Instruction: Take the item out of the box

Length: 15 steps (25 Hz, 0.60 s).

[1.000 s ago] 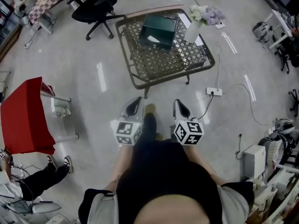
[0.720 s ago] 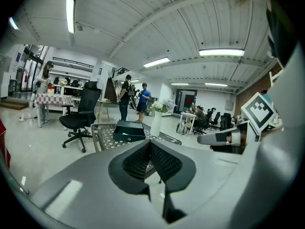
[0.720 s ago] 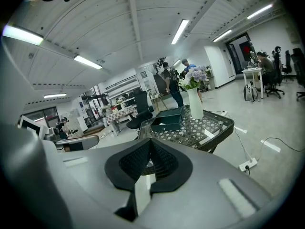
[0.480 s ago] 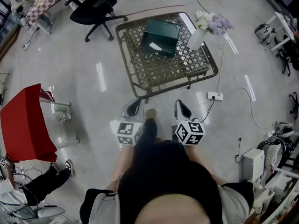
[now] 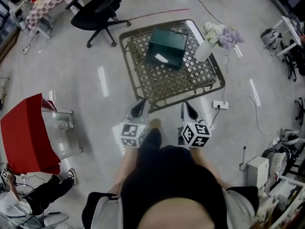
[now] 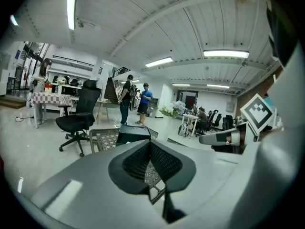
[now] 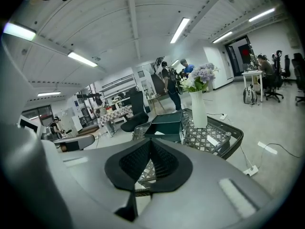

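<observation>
Currently, step: approach; nothing grasped yet, so the task looks barely begun.
Table (image 5: pixel 162 82): metal lattice, upper centre of head view; its near edge is just ahead of both grippers.
Box (image 5: pixel 167 46): dark green, on the table's far half, upper centre; well apart from both grippers.
Item: not clearly seen; a white patch (image 5: pixel 162 57) shows at the box's near side, can't tell if it's the item or a label.
Vase (image 5: pixel 205 50): white, w/ flowers (image 5: pixel 224 32), just right of the box.
L gripper (image 5: pixel 140 107): clenched, nothing betw. jaws; lower centre-left.
R gripper (image 5: pixel 189 109): clenched too, empty; lower centre-right.
How-to: get closer, square up to the box, spread jaws before reaching in, go in from above; keep R side clear of the vase, since it could tip.
Writing: none readable; only square markers on the cubes (image 5: pixel 195 133).
</observation>
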Motion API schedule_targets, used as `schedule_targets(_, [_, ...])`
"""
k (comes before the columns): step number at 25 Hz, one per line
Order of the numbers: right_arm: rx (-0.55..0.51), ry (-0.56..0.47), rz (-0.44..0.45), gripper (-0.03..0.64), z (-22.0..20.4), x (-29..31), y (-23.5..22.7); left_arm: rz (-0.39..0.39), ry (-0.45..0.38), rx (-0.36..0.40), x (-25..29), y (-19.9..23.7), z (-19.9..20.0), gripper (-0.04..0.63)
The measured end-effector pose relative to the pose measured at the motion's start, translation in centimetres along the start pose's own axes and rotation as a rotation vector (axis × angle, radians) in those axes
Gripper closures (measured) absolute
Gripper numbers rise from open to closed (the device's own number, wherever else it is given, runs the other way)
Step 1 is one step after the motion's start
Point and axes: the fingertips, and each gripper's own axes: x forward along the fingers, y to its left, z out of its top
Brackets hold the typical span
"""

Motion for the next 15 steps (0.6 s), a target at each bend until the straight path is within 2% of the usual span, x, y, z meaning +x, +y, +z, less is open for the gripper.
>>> schedule_targets(15, [0.020, -0.031, -0.020, 0.617, 2.8, 6.7, 1.9, -0.034, -0.015, 0.009, 4.4, 5.7, 2.8, 0.586])
